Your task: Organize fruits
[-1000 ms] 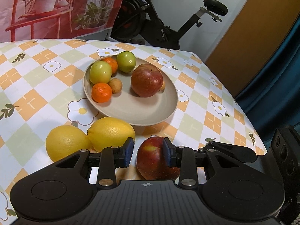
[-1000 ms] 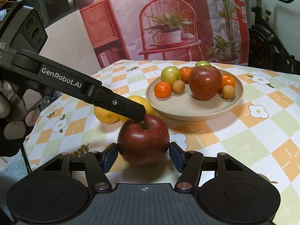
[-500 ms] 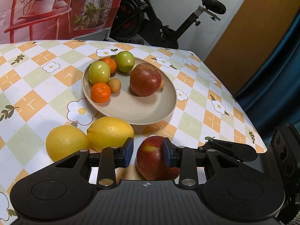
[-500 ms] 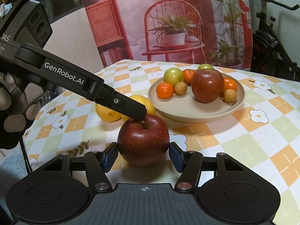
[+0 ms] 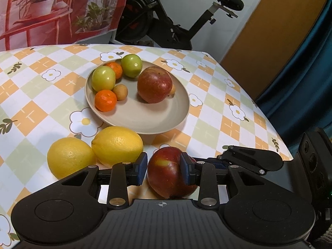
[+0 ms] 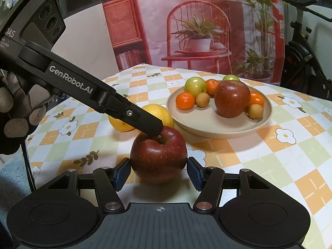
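A dark red apple (image 6: 158, 157) stands on the flowered tablecloth, stem up. My right gripper (image 6: 158, 174) has its blue pads against the apple's two sides. From the left, my left gripper (image 6: 154, 129) slants down, its tip resting on the apple's top beside the stem. In the left wrist view its jaws (image 5: 164, 171) stand narrowly apart above the apple (image 5: 166, 178) and grip nothing. Two lemons (image 5: 117, 145) lie just left of the apple. Behind them a beige plate (image 5: 145, 128) holds another red apple (image 5: 154, 85), two green fruits, several mandarins and small brown fruits.
The table's right edge (image 5: 269, 124) drops off toward a blue curtain (image 5: 307, 62). An exercise bike (image 5: 166, 27) stands behind the table. A gloved hand (image 6: 14, 112) holds the left gripper at the table's left side. A finger of the right gripper (image 5: 249, 158) reaches in from the right.
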Available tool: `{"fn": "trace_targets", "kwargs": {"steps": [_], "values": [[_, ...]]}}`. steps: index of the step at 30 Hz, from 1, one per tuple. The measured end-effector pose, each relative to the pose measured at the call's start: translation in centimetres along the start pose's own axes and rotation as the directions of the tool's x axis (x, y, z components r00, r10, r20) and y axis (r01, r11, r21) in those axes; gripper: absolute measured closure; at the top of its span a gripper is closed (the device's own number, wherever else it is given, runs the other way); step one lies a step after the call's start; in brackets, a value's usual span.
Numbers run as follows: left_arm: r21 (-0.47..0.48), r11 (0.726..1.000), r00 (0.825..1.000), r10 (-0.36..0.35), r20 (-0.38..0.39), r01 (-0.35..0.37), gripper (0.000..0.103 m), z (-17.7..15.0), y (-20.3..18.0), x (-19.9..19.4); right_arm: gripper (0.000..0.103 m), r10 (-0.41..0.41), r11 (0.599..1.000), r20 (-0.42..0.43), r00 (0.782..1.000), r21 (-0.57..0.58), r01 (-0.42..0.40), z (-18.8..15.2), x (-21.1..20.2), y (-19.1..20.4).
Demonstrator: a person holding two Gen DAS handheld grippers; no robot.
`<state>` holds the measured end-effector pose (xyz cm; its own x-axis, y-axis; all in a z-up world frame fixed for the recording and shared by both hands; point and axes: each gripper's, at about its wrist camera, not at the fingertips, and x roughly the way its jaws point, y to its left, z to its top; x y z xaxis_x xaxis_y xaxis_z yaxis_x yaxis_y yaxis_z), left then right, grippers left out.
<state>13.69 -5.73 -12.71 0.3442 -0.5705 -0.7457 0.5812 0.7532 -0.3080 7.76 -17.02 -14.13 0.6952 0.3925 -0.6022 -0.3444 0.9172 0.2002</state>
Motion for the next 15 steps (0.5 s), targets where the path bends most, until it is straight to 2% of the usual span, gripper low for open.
{"fn": "trace_targets", "kwargs": {"steps": [15], "values": [[-0.004,1.0,1.0,-0.019,-0.013,0.019,0.066,0.07,0.2,0.21,0.047,0.004,1.0,0.002,1.0,0.011,-0.004,0.1,0.09,-0.14]]}}
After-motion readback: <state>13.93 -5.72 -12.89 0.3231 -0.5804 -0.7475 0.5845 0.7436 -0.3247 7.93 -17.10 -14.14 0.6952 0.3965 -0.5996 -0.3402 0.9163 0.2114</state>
